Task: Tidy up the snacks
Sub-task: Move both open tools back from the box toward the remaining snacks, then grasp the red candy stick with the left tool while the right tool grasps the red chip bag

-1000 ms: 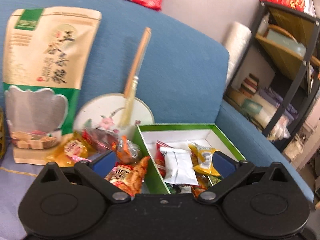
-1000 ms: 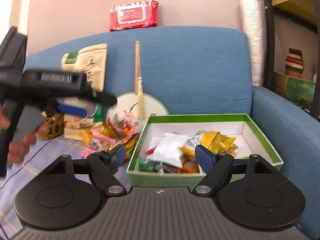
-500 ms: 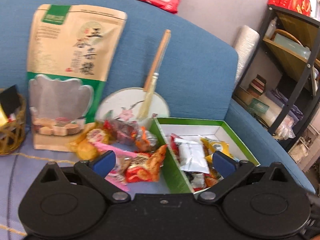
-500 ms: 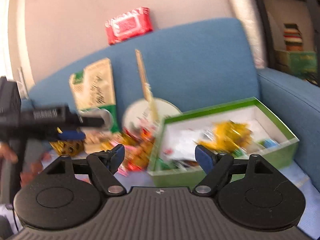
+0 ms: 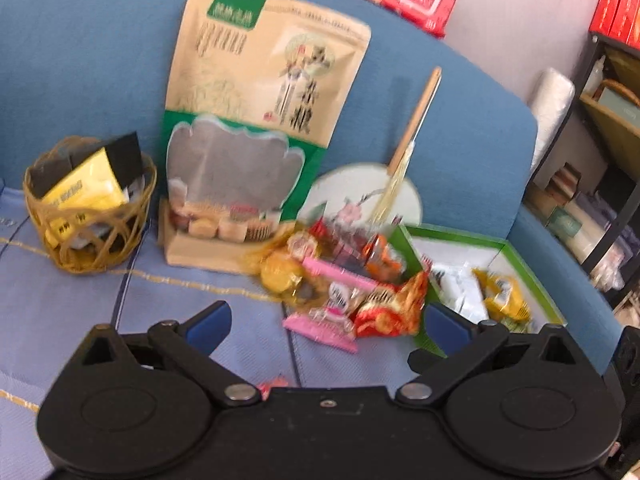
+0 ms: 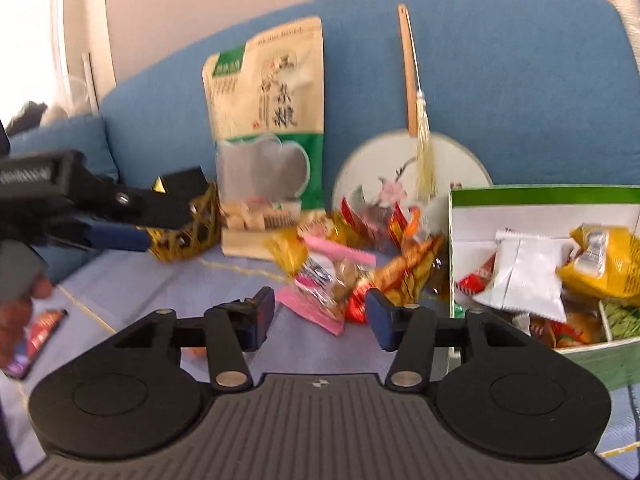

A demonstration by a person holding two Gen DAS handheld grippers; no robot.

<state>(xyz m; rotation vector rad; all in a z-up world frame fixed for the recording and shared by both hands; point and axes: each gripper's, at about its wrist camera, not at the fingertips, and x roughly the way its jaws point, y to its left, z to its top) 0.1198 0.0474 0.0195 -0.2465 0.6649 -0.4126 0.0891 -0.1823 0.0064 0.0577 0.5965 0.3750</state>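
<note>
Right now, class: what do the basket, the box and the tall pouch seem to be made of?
Basket: looks like woven rattan or wire, open golden strands.
Box: likely cardboard, green outside, matte white inside, with thin straight walls.
Pouch: probably paper-look laminate, matte tan, with a clear plastic window.

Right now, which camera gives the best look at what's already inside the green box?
The right wrist view: the green box is close, with its white packet and yellow packet clearly visible. The left wrist view shows the box farther off, blurred, partly behind that gripper's finger.
</note>
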